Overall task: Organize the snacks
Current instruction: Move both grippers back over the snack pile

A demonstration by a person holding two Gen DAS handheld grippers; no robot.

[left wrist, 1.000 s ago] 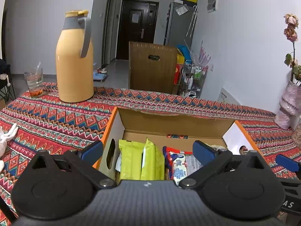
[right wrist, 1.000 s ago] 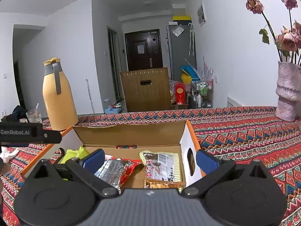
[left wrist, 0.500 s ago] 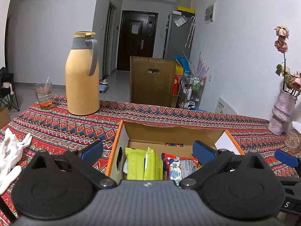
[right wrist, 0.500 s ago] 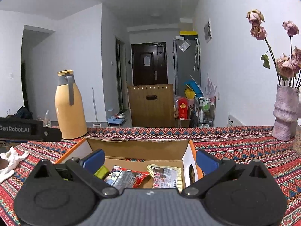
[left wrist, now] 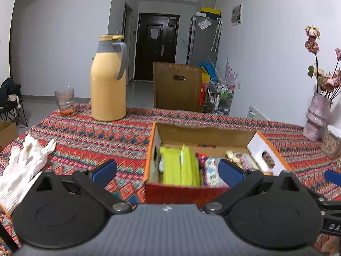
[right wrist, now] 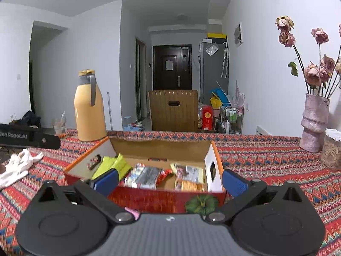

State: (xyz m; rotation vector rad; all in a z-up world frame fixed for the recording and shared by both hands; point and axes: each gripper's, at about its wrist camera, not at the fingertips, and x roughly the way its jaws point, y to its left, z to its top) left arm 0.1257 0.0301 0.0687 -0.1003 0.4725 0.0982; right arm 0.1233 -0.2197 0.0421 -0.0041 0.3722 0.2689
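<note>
The snack box (right wrist: 145,196) lay at twelve o'clock, its long axis crosswise, nearer the right hand-held gripper (right wrist: 169,180). Both hand-held grippers were spread, pinching nothing, the left hand-held gripper (left wrist: 167,169) included.

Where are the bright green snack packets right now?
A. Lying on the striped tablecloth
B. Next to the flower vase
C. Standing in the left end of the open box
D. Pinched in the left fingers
C: the green packets stand upright inside the open cardboard box, against its left end wall, and both grippers are open and hold nothing.
</note>
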